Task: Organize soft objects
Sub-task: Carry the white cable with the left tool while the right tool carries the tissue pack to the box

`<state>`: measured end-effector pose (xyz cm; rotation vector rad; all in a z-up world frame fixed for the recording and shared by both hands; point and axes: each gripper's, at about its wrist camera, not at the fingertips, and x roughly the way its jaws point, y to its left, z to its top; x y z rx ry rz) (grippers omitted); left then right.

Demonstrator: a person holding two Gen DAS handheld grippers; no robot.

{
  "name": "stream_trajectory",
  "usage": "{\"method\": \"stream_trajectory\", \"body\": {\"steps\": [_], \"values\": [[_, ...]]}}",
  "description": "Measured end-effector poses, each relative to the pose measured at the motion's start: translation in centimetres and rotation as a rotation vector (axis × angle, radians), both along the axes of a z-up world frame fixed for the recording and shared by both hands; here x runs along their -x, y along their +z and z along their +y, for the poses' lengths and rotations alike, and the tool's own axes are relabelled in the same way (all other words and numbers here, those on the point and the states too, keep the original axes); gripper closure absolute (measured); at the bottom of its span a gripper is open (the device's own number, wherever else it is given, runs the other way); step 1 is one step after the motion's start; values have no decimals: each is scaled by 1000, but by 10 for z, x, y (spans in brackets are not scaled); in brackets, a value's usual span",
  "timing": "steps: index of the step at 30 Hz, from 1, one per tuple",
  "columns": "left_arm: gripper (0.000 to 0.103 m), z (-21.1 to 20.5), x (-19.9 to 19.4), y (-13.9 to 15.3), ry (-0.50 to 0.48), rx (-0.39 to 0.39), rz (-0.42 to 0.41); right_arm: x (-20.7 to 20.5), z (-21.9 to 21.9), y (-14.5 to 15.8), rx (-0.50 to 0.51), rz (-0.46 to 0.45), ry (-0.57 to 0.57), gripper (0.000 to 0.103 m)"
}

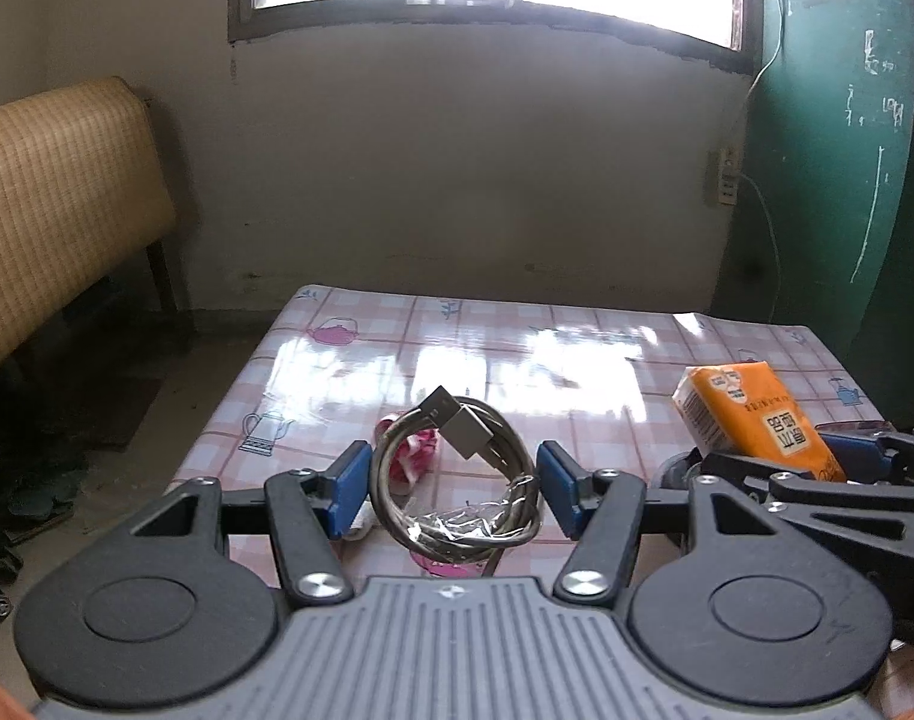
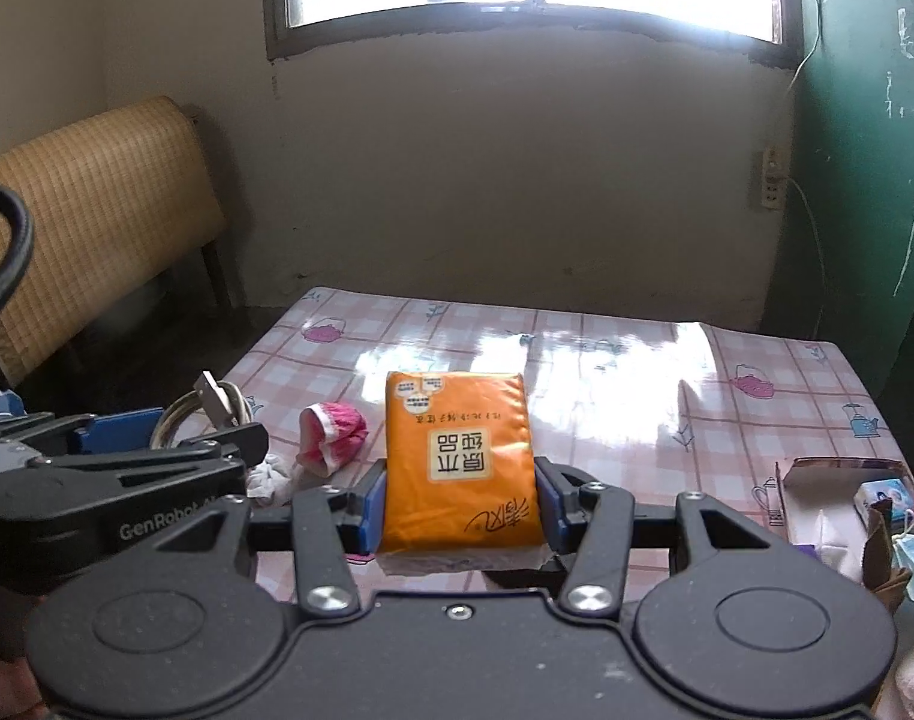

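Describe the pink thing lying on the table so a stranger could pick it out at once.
Start at the table with the pink checked cloth under the window. Left of the orange tissue pack held in the right gripper lies a crumpled pink-and-white fabric bundle. It alone is soft, pink and lying loose.

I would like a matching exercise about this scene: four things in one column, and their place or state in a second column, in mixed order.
Things:
1. coiled cable
2. orange tissue pack
3. pink cloth
4. cardboard box

Places or states:
A. lying on the tablecloth
B. held in the right gripper
C. open, at the table's right edge
D. held in the left gripper

Pairs: 1-D, 2-B, 3-A, 4-C
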<state>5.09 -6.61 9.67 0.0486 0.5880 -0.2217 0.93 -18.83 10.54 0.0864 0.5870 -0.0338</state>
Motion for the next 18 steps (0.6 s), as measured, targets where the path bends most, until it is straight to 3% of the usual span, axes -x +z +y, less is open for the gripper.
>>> {"method": "stream_trajectory", "body": {"steps": [18], "values": [[41, -37, 3, 0, -70, 2, 1, 12, -39, 3, -5, -2, -64, 44]]}}
